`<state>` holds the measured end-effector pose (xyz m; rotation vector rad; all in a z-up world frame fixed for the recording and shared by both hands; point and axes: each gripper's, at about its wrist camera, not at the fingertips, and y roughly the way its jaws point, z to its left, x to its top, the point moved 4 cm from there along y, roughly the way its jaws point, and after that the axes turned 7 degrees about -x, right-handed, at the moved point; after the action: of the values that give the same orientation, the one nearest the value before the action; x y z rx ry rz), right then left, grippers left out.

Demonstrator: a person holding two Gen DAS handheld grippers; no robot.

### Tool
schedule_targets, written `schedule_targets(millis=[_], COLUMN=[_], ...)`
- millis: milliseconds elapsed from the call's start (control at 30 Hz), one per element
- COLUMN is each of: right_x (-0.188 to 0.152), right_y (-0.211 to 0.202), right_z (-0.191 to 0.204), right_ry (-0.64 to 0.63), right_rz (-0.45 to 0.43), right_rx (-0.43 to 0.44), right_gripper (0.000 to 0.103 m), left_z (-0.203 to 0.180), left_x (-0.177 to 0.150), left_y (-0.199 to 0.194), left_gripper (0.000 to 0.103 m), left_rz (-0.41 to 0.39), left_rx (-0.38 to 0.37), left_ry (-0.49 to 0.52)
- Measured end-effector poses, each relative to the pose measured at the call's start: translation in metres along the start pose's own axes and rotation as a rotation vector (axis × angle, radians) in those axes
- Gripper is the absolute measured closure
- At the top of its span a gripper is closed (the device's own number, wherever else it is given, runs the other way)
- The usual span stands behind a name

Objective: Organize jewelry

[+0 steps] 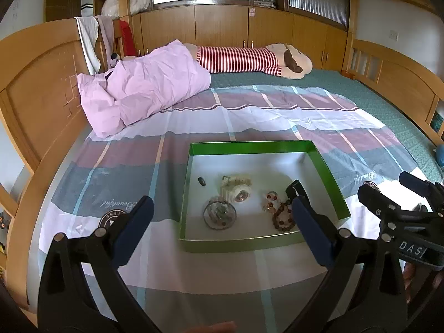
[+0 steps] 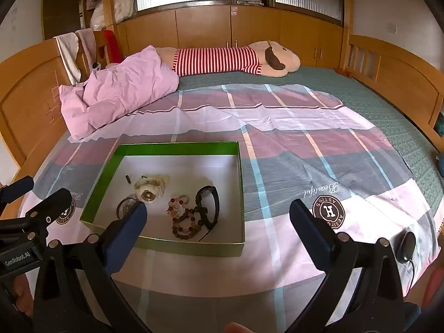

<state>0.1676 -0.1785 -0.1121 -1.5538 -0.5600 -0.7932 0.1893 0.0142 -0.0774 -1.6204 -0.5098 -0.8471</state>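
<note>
A shallow green box (image 1: pixel 249 146) (image 2: pixel 177 146) with a white floor lies on the plaid sheet. Inside it are a small dark ring (image 1: pixel 201 181), a white watch (image 1: pixel 236 188), a clear round bangle (image 1: pixel 219 216), a pale bead bracelet (image 2: pixel 177 203), a brown bead bracelet (image 2: pixel 185 226) and a black watch (image 2: pixel 208 208). My left gripper (image 1: pixel 222 202) hovers open over the box's near side, holding nothing. My right gripper (image 2: pixel 219 206) is also open and empty, above the box's near right corner. Each gripper shows in the other's view, the right gripper (image 1: pixel 384 184) and the left gripper (image 2: pixel 44 188).
A pink pillow (image 1: pixel 144 86) and a long plush toy in a red striped shirt (image 1: pixel 241 59) lie at the back of the bed. Wooden bed boards (image 1: pixel 36 88) stand left and right. A black mouse-like object (image 2: pixel 406 245) with a cable sits on the sheet at the near right.
</note>
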Motion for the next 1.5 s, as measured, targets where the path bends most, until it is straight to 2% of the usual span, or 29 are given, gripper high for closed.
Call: schedule_targets(millis=[1500], right_x=[0.0012], right_y=[-0.0015], right_z=[0.0063], right_ry=[-0.022], right_rz=[-0.010], right_rx=[0.006], right_gripper=[0.003], left_z=[0.0023], left_x=[-0.0003], left_y=[0.0019], left_gripper=[0.004], left_rz=[0.018], left_rx=[0.003], left_ry=[-0.008])
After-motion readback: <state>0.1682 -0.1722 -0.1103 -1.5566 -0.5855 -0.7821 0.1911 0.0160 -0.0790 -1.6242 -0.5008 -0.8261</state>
